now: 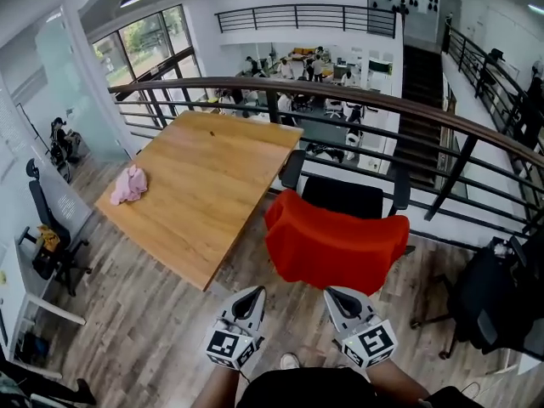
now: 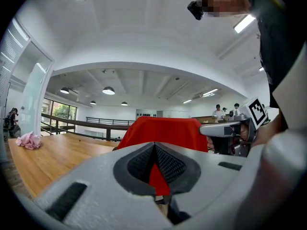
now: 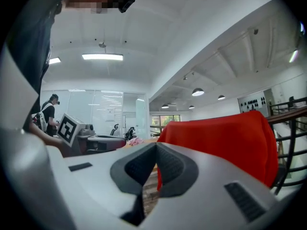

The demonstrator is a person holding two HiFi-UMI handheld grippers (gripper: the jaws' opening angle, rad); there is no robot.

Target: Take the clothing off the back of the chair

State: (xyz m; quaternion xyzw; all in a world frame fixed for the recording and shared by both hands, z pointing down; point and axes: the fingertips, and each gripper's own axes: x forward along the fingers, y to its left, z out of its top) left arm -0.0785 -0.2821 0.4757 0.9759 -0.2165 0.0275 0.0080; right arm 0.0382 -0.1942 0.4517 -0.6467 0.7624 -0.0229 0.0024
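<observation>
A red garment [image 1: 336, 247] is draped over the back of a black office chair [image 1: 344, 195] pushed up to the wooden table [image 1: 204, 194]. Both grippers hover side by side just short of it, pointing at it level. My left gripper [image 1: 253, 294] is shut and empty, facing the garment's [image 2: 165, 131] left part. My right gripper [image 1: 340, 295] is shut and empty too, with the garment [image 3: 225, 140] filling the right of its view. Neither touches the cloth.
A pink cloth [image 1: 128, 185] lies on the table's left edge. A dark railing [image 1: 357, 100] runs behind the table and chair. Another black chair [image 1: 484, 300] stands at the right, and a desk chair [image 1: 47, 228] at the left wall. People sit in the office beyond the railing.
</observation>
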